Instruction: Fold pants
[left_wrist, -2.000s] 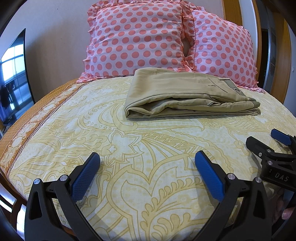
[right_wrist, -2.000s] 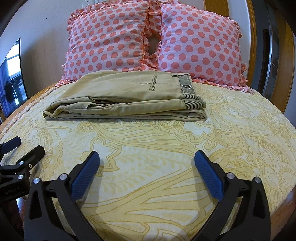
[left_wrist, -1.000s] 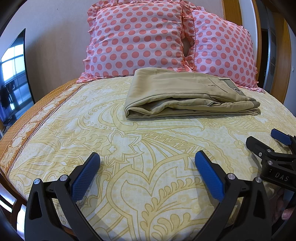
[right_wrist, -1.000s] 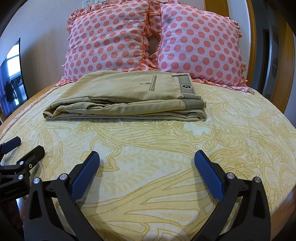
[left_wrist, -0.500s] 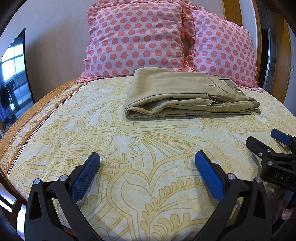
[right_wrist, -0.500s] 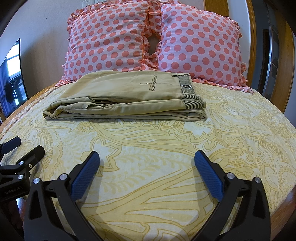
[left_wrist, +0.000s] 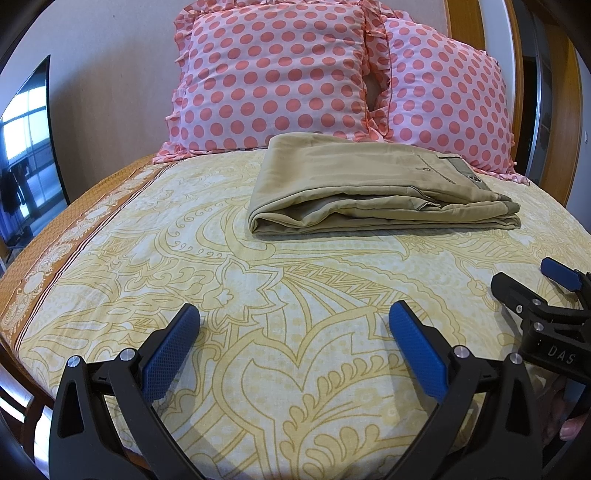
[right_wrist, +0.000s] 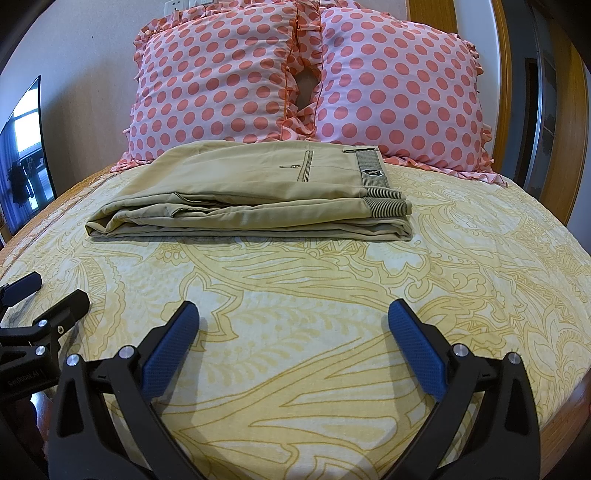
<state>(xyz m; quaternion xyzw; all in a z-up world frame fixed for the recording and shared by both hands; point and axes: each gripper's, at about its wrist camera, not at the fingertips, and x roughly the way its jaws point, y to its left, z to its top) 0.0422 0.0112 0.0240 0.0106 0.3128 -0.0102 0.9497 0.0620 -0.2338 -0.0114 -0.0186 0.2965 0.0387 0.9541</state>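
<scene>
Both tongs, left (left_wrist: 293, 323) and right (right_wrist: 293, 321), hover spread wide and empty above the bed (right_wrist: 314, 295), well short of the folded khaki pants (right_wrist: 251, 195) by the pillows (right_wrist: 306, 74).

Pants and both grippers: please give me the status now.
Left gripper open, empty. Right gripper open, empty. Pants folded flat on the bed, in front of the pillows, apart from both grippers. Nothing in the way.

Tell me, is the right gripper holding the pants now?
No, the right gripper is open and empty, well short of the folded pants.
</scene>
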